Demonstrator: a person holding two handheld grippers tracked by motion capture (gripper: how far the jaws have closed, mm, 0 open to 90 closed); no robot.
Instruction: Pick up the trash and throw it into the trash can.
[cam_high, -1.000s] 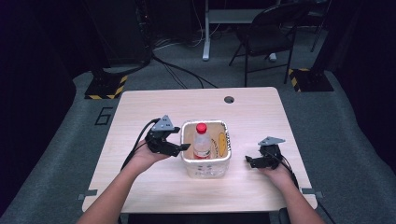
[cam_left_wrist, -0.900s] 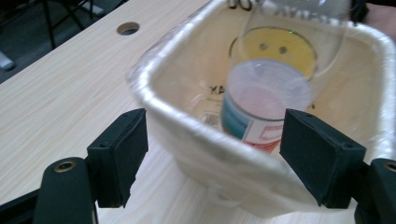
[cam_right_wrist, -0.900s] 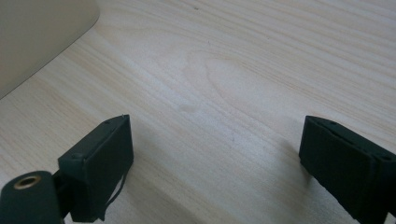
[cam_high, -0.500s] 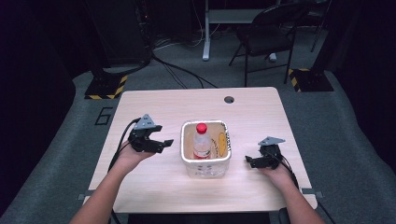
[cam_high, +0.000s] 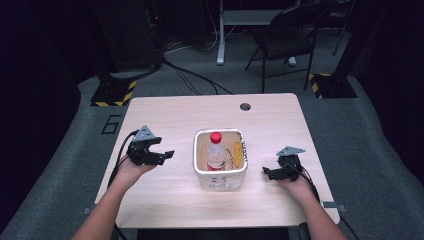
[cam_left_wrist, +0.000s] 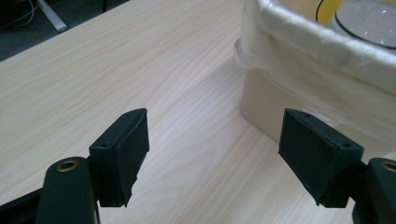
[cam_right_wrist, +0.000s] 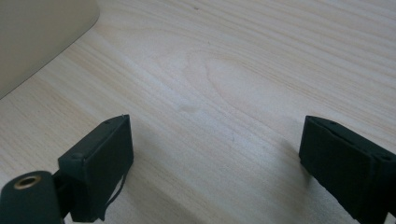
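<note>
A white bin (cam_high: 220, 176) lined with a plastic bag stands in the middle of the wooden table (cam_high: 175, 117). Upright inside it is a clear bottle with a red cap (cam_high: 216, 150), with a yellow item (cam_high: 239, 152) beside it. My left gripper (cam_high: 166, 156) is low over the table, left of the bin and apart from it. Its jaws (cam_left_wrist: 217, 144) have just been closing a little but stand open with only bare wood between them. The bin's wall (cam_left_wrist: 289, 98) lies ahead to their right. My right gripper (cam_high: 266, 173) rests right of the bin, open (cam_right_wrist: 215, 158) over bare wood.
A round cable hole (cam_high: 245, 106) sits near the table's far edge. Behind the table are a black chair (cam_high: 285, 35) and stand bases with yellow-black stripes (cam_high: 114, 93). A corner of the bin (cam_right_wrist: 37, 32) shows at the upper left of the right gripper view.
My left gripper has moved left, away from the bin's side, and sunk a little toward the table. The right gripper, bin and bottle have not moved.
</note>
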